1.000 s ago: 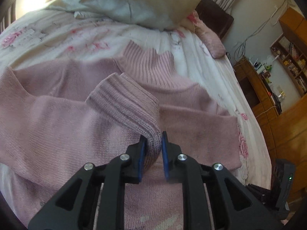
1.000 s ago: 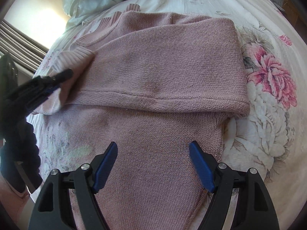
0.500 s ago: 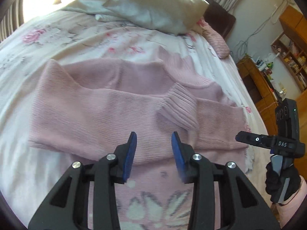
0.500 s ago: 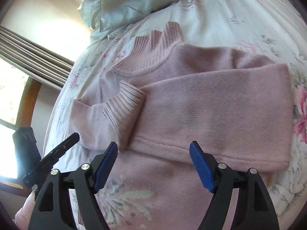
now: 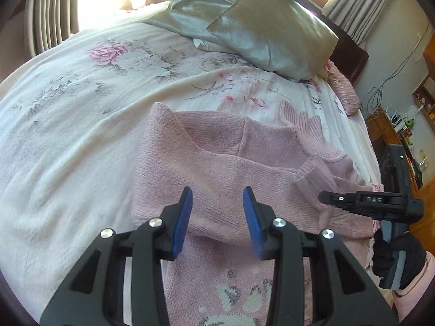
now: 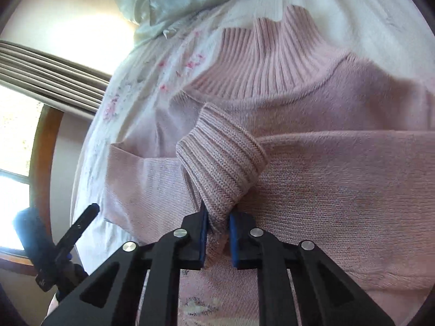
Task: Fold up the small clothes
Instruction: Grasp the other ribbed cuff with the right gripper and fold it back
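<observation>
the bed (image 5: 68,141) with its white floral cover is carrying everything in view. two satin pillows (image 5: 261,38) are lying at its head, beyond the garment. the pink sweater (image 5: 217,168) is lying spread across the cover, ribbed collar (image 6: 274,62) pointing toward the pillows, with both sleeves lying folded across the chest. a pale floral pattern is showing on the lower front, nearest the cameras.

the ribbed cuff (image 6: 220,163) of one folded sleeve is sitting at mid-chest, its edge rising off the body fabric. the right tool (image 6: 218,233) is clamping this cuff, blue pads pressing the knit from both sides. in the left view a black-gloved hand (image 5: 397,255) is gripping that tool's handle at the right edge.

the left tool (image 5: 216,222) is hovering above the other folded sleeve, its pads standing apart and gripping nothing.
</observation>
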